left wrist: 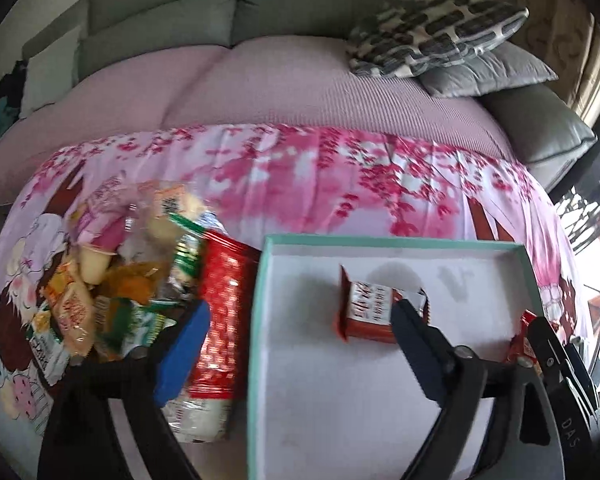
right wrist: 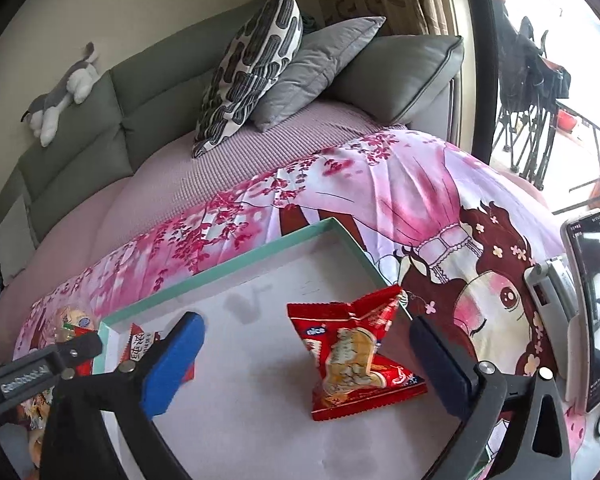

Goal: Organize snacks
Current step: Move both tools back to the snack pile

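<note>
Sofa [right wrist: 100, 120], grey-green: behind the tray.
Pink printed cloth [left wrist: 340, 176]: under the tray.
Tray [left wrist: 380, 242], teal-rimmed, white floor: the landmark.
Snack heap [left wrist: 140, 272]: on the cloth just outside the tray's left rim.
Large red packet [right wrist: 356, 352]: inside the tray, near its right rim.
Small red packet [left wrist: 370, 310]: inside, centre-left.
Left gripper [left wrist: 300, 324]: jaws wide apart, empty, straddling the left rim.
Right gripper [right wrist: 308, 356]: jaws wide, flanking the large packet without touching.

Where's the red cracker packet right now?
Right wrist view: the red cracker packet lies inside the teal-rimmed box, near its right wall, between the open right gripper fingers, untouched.
</note>
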### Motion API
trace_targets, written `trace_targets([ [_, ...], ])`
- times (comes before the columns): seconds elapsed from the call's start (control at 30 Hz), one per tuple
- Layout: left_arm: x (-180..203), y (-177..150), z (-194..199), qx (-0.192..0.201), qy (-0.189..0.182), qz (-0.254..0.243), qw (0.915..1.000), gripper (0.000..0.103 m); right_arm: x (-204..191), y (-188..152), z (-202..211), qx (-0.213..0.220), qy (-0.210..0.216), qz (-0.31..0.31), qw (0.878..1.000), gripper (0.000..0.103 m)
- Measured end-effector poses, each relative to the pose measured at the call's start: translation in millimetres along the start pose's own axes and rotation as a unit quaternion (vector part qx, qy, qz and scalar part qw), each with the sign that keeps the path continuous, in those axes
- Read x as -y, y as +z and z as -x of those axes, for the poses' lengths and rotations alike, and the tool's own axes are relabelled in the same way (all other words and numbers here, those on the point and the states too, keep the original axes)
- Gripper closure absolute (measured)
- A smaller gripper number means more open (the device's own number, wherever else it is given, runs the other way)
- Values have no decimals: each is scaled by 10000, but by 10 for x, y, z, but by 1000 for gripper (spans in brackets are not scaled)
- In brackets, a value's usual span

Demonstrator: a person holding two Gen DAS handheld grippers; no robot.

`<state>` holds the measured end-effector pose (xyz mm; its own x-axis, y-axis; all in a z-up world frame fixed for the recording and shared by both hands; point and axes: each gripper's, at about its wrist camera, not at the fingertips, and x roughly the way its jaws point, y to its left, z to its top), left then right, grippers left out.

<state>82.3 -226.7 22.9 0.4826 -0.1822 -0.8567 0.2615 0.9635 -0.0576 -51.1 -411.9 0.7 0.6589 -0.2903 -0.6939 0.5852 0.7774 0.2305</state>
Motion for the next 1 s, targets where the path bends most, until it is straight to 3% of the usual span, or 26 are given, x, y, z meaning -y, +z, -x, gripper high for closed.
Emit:
trace_targets([
  [0.13,-163,-38,71,322,220,61,9992,7,11,2,-5,-68,58,-94,9999,0],
  [0.3,-414,-91,90,244,200,335,9989,7,-44,0,10,-91,143,4,9999,0],
  [0.63,-976,-270,303,382,747,426,9956,7,-336,-62,28,-254,220,441,9985,0],
  [0.8,-1331,-345,439,444,1104,572,9913,7,-500,-105,122,-268,540,446,9972,0],
  [1.0,-1715,-410,534,400,1222,878,9878,7,-774,-157,223,-96,674,794,9945,0],
])
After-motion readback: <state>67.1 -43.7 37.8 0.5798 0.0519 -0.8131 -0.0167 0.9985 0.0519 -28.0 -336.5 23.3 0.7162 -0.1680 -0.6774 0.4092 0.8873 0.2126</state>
